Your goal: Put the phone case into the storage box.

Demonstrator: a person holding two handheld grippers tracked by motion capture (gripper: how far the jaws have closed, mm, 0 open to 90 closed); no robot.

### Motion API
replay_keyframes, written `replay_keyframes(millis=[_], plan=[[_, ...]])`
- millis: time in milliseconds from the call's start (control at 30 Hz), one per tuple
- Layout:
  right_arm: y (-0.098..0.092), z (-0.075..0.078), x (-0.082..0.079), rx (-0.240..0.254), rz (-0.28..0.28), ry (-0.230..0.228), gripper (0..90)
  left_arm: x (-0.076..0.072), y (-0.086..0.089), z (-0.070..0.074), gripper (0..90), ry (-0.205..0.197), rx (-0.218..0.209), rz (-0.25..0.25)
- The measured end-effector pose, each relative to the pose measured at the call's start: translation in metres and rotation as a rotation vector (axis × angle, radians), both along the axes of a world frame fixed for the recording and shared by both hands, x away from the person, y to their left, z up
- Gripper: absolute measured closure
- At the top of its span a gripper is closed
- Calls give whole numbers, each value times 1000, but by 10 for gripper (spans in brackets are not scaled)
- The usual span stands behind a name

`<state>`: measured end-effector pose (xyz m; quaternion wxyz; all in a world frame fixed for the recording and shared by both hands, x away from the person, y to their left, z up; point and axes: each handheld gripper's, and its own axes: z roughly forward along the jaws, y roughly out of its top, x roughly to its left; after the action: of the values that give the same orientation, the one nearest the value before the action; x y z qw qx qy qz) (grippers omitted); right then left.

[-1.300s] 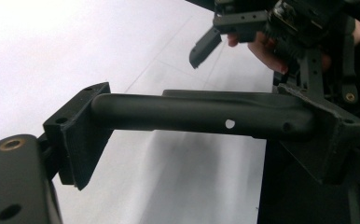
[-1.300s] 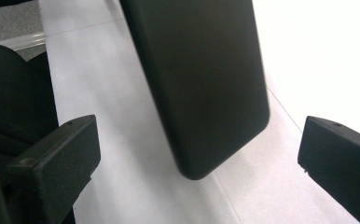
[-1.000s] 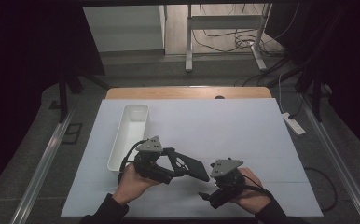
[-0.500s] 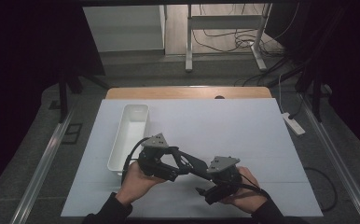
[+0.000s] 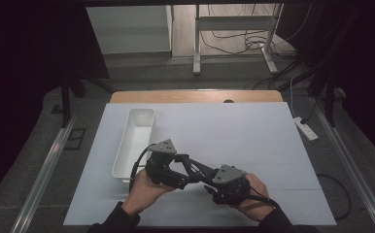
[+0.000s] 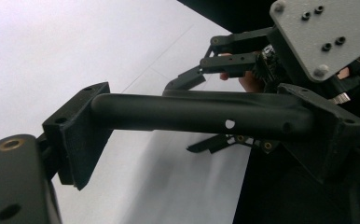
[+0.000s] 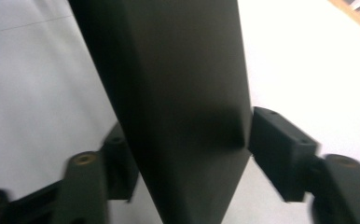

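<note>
Grippers meet low over the white counter [image 5: 253, 141] — both hands drawn in close at the near edge. The left gripper [image 6: 206, 116] has its fingers pressed flat against a black cylindrical bar [image 6: 192, 112], end to end. The right gripper [image 7: 187, 154] clamps a dark flat slab [image 7: 178, 93] between its fingers; what that slab is, I cannot tell. Looks like a two-handed hold, each bracing the other. The white tray [image 5: 136, 141] sits empty, just left of the left gripper.

Both hands low and close together, left gripper [image 5: 195, 171] and right gripper [image 5: 210, 187] seemingly clamped.
</note>
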<state>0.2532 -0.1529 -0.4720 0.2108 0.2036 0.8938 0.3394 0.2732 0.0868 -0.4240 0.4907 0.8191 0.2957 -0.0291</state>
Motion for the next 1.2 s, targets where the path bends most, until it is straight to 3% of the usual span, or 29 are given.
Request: replay_keyframes(millis=[67, 167, 300, 367, 600, 700, 833, 1200], plan=[[-1, 1, -1, -10, 0, -28, 517, 0, 0, 0, 143, 2, 0, 2], [-1, 2, -2, -13, 12, -42, 573, 1, 1, -1, 142, 7, 1, 17], [0, 3, -6, -33, 44, -102, 704, 5, 4, -2, 137, 40, -28, 40], [1, 4, -8, -46, 56, -132, 742, 6, 5, -2, 135, 50, -40, 47], [2, 4, -10, -73, 61, -167, 796, 9, 6, -6, 120, 72, -55, 56], [1, 5, -10, -82, 62, -161, 843, 10, 6, -8, 95, 57, -41, 94], [1, 3, -9, -105, 59, -136, 846, 11, 9, -10, 39, 62, -63, 93], [-5, 8, -5, -45, 61, -54, 847, 8, 19, -10, 7, -4, -40, 89]])
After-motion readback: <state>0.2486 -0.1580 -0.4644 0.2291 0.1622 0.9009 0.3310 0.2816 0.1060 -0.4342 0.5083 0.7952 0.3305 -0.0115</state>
